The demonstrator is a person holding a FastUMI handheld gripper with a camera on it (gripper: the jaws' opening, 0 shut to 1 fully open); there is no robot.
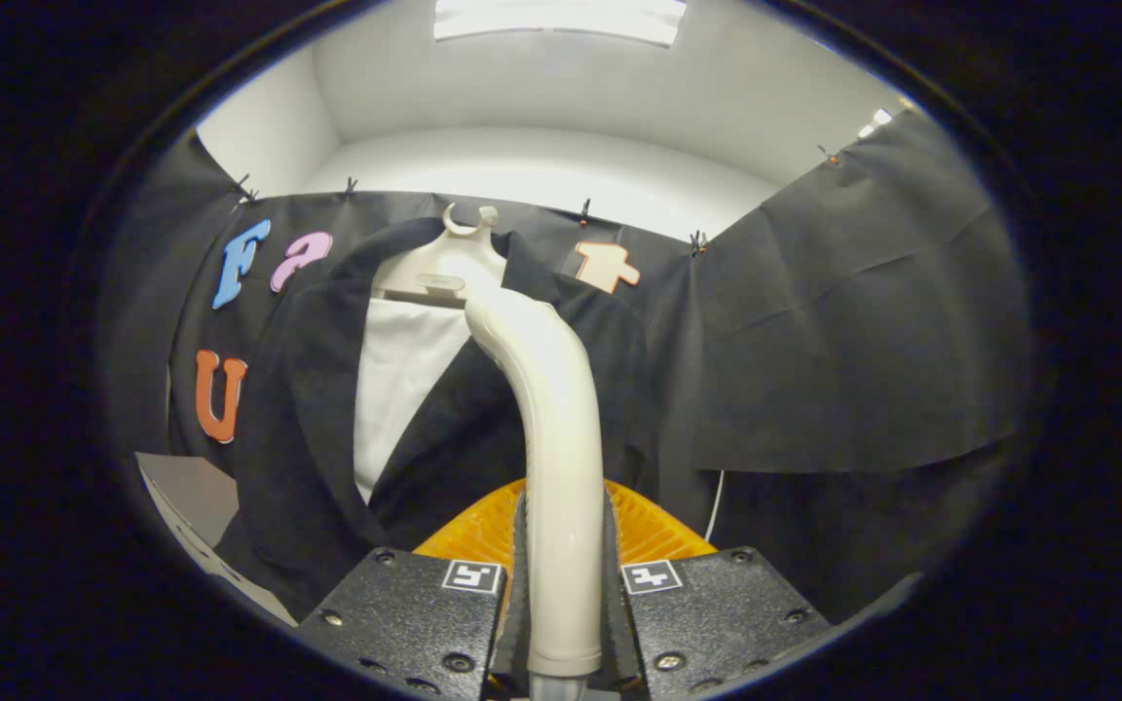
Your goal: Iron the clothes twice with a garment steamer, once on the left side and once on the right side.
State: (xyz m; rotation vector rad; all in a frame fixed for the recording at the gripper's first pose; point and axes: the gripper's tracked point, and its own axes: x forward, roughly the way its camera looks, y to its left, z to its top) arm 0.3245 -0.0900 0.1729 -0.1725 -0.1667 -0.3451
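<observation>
Both jaws are pressed against the sides of the garment steamer [561,428], so the gripper [564,584] is pinched on its pale handle, which rises between the fingers and curves forward to the head. That head is held up at the collar of the dark jacket [444,428], close to where a white shirt [400,389] shows between the lapels, though actual contact cannot be confirmed. The jacket is hung on a pale hanger [459,255] in front of the booth's black cloth wall [863,321].

Judged from this, a pass appears to be set at its top, near the garment's middle. Several risks can be foreseen: the smooth round handle could be twisted or let slip within the grip if the head drags on the thick fabric; the loosely hung jacket could be swung or pulled off the hanger by too much pressure; and one side could be steamed twice if the stroke is not shifted clearly sideways.
</observation>
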